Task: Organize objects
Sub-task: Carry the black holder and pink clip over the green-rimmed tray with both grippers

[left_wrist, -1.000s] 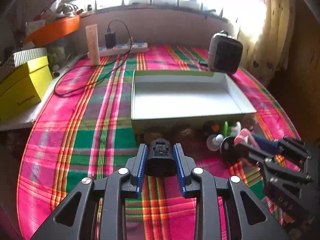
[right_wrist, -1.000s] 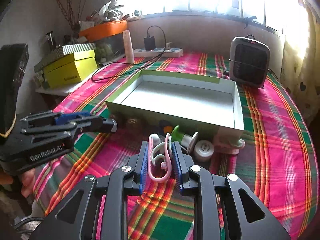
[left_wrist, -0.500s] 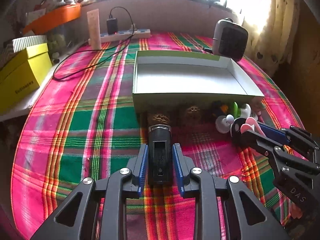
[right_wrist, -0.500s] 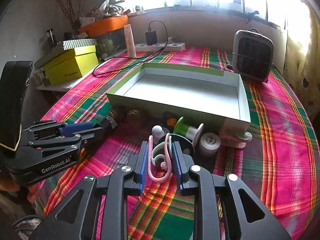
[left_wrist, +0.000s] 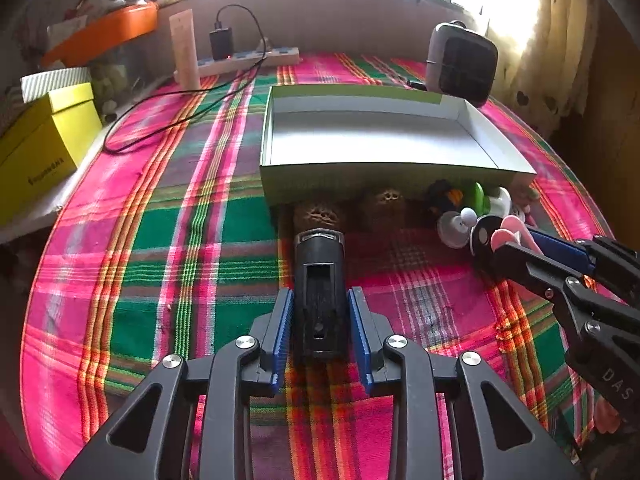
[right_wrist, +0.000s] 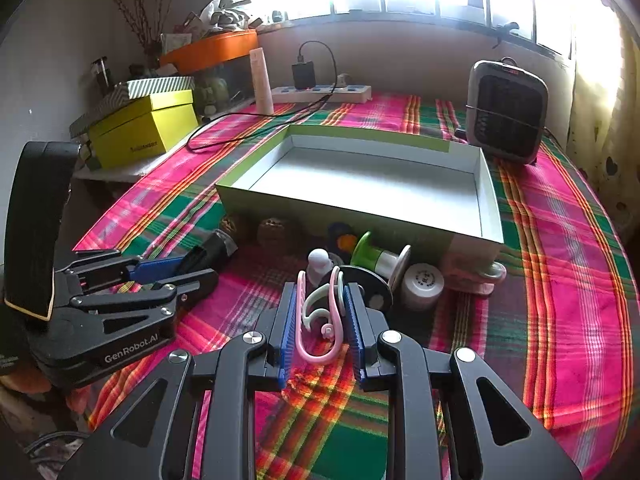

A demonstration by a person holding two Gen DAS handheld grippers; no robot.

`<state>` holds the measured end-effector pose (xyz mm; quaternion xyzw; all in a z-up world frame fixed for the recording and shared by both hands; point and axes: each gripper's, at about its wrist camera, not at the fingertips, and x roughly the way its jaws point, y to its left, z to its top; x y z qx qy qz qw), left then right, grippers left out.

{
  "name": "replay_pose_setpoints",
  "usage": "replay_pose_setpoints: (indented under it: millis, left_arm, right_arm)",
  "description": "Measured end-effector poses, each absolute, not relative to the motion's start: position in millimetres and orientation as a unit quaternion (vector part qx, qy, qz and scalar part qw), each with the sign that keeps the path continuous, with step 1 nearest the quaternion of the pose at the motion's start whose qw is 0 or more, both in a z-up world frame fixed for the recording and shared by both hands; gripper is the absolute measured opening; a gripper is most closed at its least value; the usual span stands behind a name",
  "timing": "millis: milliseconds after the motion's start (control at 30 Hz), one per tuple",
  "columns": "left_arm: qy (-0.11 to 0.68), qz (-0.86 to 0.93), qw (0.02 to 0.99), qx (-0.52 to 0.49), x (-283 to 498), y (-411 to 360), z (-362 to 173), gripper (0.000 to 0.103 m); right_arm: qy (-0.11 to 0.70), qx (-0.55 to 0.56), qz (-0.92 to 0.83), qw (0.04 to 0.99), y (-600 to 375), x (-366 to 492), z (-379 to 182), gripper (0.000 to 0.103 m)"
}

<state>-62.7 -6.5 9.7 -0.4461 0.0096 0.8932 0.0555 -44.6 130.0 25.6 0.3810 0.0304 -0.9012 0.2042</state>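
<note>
A black oblong device (left_wrist: 319,256) lies flat on the plaid tablecloth, its near end between the blue pads of my left gripper (left_wrist: 320,294). The jaws are opening and a thin gap shows beside the device. My right gripper (right_wrist: 322,292) is shut on pink and white hooks (right_wrist: 316,356), held just above the cloth. An open white box with a green rim (right_wrist: 340,216) stands behind both, with nothing in it. In the right wrist view the left gripper (right_wrist: 200,268) is at the left with the device (right_wrist: 218,246) under it.
Along the box's front wall lie two walnuts (left_wrist: 320,216), a green spool (right_wrist: 370,254), a black disc (right_wrist: 370,284), a white cap (right_wrist: 422,284) and a pink piece (right_wrist: 472,280). A heater (right_wrist: 506,112), a power strip (right_wrist: 320,94) and a yellow box (right_wrist: 144,132) stand behind.
My left gripper has tipped down and lowered the black device, which now lies flat on the cloth. The right gripper has kept still with the hooks.
</note>
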Motion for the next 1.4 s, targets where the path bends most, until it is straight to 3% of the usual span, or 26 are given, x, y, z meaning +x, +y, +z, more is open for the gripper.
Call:
replay_pose_setpoints:
  millis: [767, 1400]
  left_arm:
    - [-0.002, 0.907, 0.069, -0.415, -64.8, -6.5, 44.8, 0.025]
    - [-0.005, 0.913, 0.069, -0.402, -126.0, -2.8, 59.7, 0.025]
  right_arm:
    - [0.032, 0.364, -0.909, 0.2, 133.8, -51.0, 43.1, 0.024]
    - [0.019, 0.37, -0.91, 0.188, 137.3, -121.4, 56.2, 0.024]
